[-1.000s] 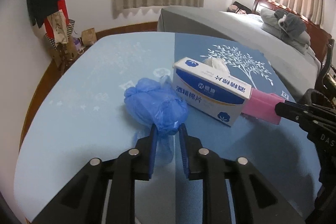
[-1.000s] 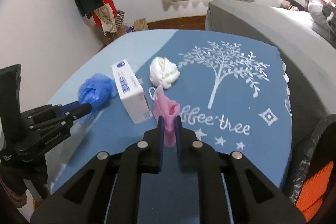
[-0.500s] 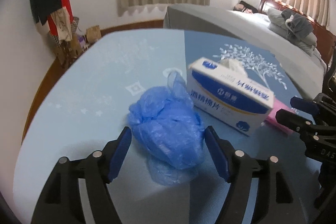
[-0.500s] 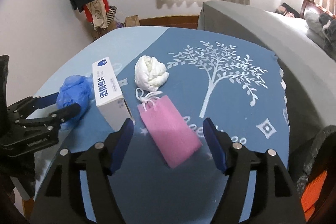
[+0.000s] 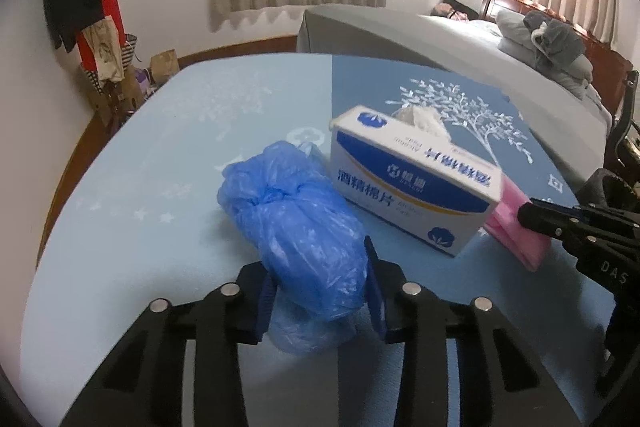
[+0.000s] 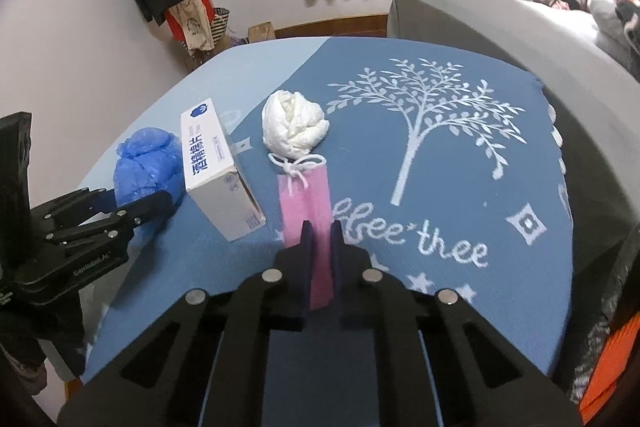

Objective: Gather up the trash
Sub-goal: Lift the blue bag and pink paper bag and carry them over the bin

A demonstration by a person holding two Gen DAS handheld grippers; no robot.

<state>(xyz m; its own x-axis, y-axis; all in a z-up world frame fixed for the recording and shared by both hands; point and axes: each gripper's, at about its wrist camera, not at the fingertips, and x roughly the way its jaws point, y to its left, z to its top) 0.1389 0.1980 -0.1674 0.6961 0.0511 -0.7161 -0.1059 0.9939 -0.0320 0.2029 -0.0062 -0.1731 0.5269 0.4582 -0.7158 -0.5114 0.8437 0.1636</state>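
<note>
A crumpled blue plastic bag (image 5: 296,227) lies on the blue table cloth (image 5: 168,155), left of a white-and-blue box (image 5: 416,187). My left gripper (image 5: 320,291) is shut on the bag's near end; both also show in the right wrist view, the bag (image 6: 146,163) and the gripper (image 6: 132,203). A flat pink mask (image 6: 306,203) with a white string lies right of the box (image 6: 216,171). My right gripper (image 6: 320,247) is shut on its near end. A white crumpled wad (image 6: 294,125) lies beyond it.
A grey bed (image 5: 460,51) stands behind the table. Clothes and bags hang on a rack (image 5: 92,11) at the far left wall. A dark bin with an orange part (image 6: 612,359) shows at the right edge of the right wrist view.
Both grippers were open half a second ago around their items. Now both have closed, the left on the blue bag and the right on the pink mask.
</note>
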